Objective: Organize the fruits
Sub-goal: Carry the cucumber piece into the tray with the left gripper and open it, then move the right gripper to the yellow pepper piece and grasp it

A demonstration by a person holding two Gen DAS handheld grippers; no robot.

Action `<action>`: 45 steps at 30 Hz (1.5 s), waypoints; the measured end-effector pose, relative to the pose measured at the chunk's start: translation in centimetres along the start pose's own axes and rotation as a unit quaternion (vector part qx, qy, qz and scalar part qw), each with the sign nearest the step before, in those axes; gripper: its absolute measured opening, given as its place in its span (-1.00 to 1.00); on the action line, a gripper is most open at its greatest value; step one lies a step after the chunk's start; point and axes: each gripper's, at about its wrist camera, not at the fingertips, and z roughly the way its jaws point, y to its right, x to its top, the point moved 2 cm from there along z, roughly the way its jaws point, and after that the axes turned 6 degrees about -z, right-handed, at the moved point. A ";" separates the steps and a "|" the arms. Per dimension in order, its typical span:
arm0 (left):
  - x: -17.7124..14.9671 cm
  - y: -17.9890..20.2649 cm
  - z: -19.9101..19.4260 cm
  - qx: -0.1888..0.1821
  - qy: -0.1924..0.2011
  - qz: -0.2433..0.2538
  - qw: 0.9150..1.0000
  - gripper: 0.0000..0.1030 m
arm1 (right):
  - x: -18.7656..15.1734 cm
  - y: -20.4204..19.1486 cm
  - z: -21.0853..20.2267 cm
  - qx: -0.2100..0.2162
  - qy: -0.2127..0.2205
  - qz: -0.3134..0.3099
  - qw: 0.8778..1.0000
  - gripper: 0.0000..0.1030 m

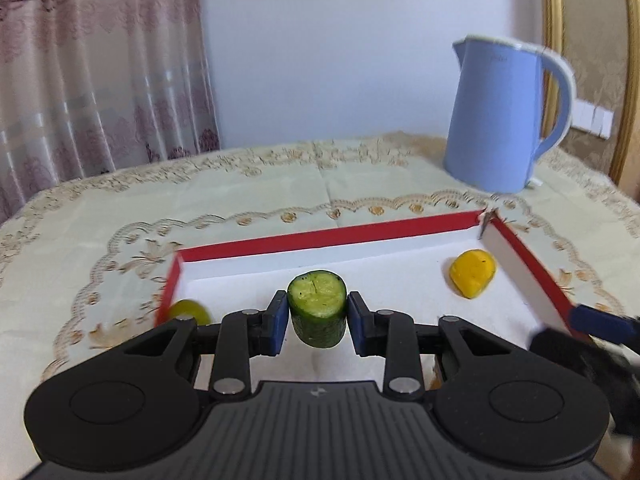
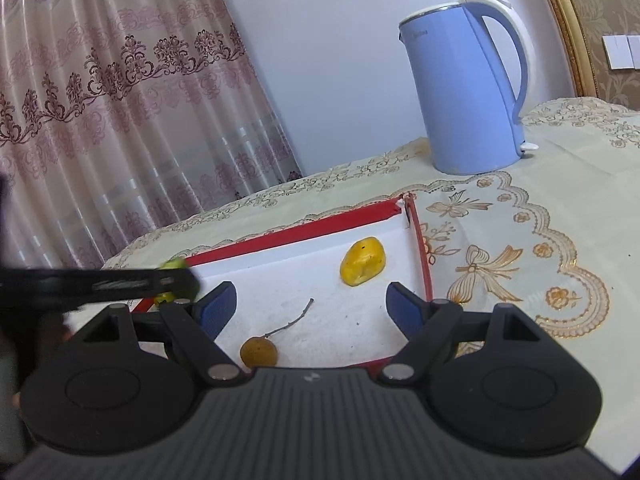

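My left gripper (image 1: 318, 314) is shut on a green cucumber chunk (image 1: 318, 308), cut face up, and holds it over the white floor of a red-rimmed tray (image 1: 320, 236). A yellow fruit piece (image 1: 473, 273) lies in the tray's far right corner; it also shows in the right wrist view (image 2: 362, 262). A small green fruit (image 1: 191, 312) lies on the cloth outside the tray's left wall. My right gripper (image 2: 310, 308) is open and empty over the tray's near right part. A brown round fruit with a thin stem (image 2: 259, 351) lies in the tray just below it.
A blue electric kettle (image 1: 498, 116) stands on the cloth behind the tray's far right corner, also in the right wrist view (image 2: 464, 88). An embroidered tablecloth (image 1: 240, 196) covers the table. A curtain (image 1: 100, 72) hangs behind on the left.
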 end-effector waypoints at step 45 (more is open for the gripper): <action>-11.8 -8.8 -10.4 0.105 0.068 -0.107 0.986 0.72 | -4.0 -5.2 -5.2 -0.109 -0.035 -0.112 0.987 0.71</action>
